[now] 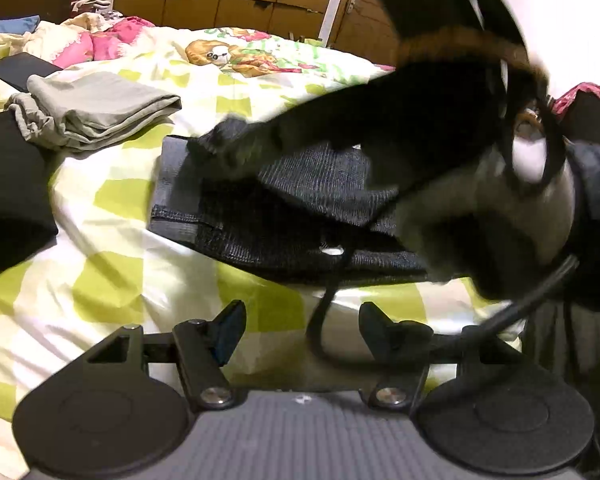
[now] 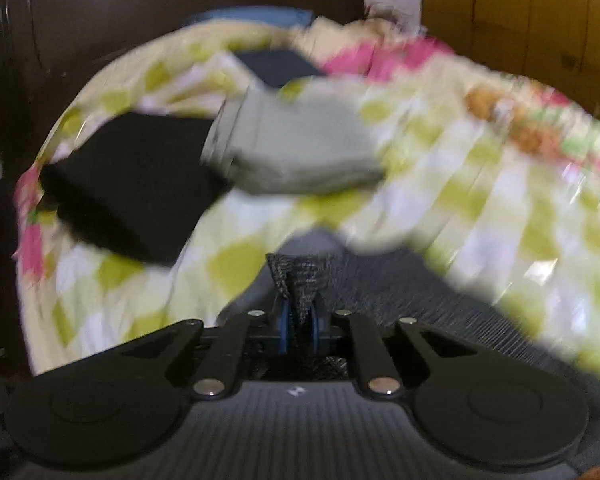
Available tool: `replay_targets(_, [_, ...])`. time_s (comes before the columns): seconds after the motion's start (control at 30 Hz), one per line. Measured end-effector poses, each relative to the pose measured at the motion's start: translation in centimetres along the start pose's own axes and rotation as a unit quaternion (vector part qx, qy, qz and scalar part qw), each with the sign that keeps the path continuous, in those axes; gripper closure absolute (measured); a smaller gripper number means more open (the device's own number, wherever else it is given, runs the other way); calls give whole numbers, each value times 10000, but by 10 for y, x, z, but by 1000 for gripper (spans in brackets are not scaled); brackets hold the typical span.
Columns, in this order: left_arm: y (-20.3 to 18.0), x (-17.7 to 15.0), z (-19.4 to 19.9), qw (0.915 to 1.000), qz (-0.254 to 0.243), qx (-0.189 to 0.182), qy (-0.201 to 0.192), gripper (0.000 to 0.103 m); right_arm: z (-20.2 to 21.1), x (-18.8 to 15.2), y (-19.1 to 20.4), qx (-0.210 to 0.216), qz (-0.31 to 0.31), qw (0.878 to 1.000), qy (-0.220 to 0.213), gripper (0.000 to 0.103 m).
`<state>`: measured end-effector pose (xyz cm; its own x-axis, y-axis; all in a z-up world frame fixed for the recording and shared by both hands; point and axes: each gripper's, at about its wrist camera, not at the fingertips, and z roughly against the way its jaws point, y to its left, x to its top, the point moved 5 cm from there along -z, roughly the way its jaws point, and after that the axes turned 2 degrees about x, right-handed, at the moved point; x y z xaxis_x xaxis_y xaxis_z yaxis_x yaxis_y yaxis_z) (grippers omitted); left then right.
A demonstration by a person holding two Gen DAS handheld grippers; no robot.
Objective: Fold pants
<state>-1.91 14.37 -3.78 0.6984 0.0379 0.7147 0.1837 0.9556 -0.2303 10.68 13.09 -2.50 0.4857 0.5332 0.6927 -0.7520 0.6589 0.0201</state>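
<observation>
Dark grey knit pants (image 1: 268, 216) lie partly folded on the bed in the left wrist view, one layer lifted over the rest. My left gripper (image 1: 300, 326) is open and empty, just short of the pants' near edge. My right gripper (image 2: 299, 330) is shut on a pinched fold of the grey pants (image 2: 304, 280) and holds it up. In the left wrist view the right gripper (image 1: 220, 144) reaches in from the right, blurred, with the cloth edge at its tip.
Folded light grey pants (image 1: 100, 112) (image 2: 296, 152) and a folded black garment (image 1: 8, 192) (image 2: 136, 176) lie at the left on the yellow-checked bedsheet (image 1: 112, 248). A dark flat item (image 1: 20, 70) and pink bedding (image 1: 104, 42) lie behind. A black cable (image 1: 320, 320) loops by my left gripper.
</observation>
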Motion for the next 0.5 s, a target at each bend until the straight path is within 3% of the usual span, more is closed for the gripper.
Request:
replay_targets(0.17, [-3,-1,-2,9999,-81,52,122,28,0,14,1,126,-280,9990,-326,91])
replay_targets(0.4, [-5,-3,-4,9996,-187,60,222,28,44,39,-24,28,-824,9893,-1202,91])
replay_targets(0.5, [-5,-3,-5,9995,-188,57,265,28,45,47,-17,153,-502,9899,-1318,91])
